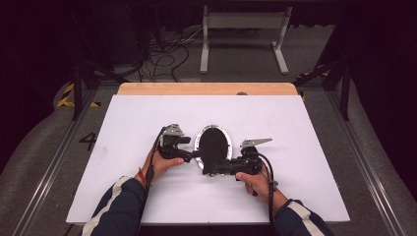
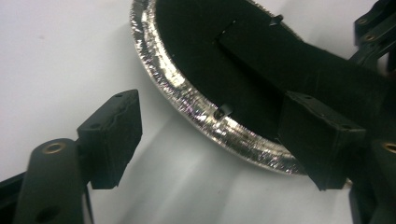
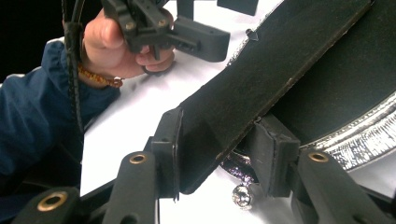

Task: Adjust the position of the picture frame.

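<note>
High view: black oval thing with glittery silver rim (image 1: 214, 143) lies mid white table (image 1: 123, 147), detail too dark to read; left gripper (image 1: 193, 153) at its left edge, right gripper (image 1: 211, 168) at its near end, jaw gaps hidden. Left gripper view: jaws stand wide, nothing pinched; silver rim (image 2: 187, 100) curves between them, right jaw overlapping it, contact unclear; a black strap (image 2: 289, 60) crosses the dark interior, contents indistinct. Right gripper view: jaws clamp the strap's end (image 3: 219, 126), rim (image 3: 355, 135) cut off right; left hand (image 3: 121, 51) beyond.
</note>
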The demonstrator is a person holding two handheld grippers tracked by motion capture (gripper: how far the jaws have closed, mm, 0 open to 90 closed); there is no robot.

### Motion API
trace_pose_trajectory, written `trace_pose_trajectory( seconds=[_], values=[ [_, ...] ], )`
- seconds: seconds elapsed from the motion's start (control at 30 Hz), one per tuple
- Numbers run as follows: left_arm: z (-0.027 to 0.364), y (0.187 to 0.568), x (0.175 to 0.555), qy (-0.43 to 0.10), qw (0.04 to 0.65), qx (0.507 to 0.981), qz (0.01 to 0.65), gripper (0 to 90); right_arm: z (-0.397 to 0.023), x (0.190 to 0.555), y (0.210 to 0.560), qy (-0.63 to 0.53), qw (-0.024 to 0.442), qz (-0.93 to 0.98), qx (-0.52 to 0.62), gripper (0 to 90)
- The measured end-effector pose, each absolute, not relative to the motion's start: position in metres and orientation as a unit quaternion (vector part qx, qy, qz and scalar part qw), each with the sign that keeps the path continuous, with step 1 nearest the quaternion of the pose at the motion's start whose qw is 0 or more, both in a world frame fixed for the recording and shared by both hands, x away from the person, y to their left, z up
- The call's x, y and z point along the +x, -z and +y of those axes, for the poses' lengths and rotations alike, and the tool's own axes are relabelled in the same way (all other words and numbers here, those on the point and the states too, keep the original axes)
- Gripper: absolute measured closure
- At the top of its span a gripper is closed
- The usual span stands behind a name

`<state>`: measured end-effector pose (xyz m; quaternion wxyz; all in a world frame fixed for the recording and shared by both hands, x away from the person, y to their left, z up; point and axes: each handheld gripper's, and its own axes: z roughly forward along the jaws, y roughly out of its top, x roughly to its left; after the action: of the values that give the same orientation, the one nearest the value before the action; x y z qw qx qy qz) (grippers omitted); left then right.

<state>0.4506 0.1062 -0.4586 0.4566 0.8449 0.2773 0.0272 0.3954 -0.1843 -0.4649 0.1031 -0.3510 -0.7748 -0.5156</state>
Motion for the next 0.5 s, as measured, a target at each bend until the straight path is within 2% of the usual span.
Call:
trace_pose_trajectory(
  seconds=[0.33, 0.5],
  values=[
    [0.0974, 0.464, 0.4541, 0.027, 0.462, 0.842, 0.278, 24.1, -0.1843, 0.3904, 0.4627, 0.518, 0.082, -0.788, -0.322, 58.4],
    [0.1001, 0.4645, 0.4554, 0.049, 0.47, 0.836, 0.279, 29.9, -0.1846, 0.3895, 0.4622, 0.52, 0.081, -0.789, -0.316, 58.4]
  ],
)
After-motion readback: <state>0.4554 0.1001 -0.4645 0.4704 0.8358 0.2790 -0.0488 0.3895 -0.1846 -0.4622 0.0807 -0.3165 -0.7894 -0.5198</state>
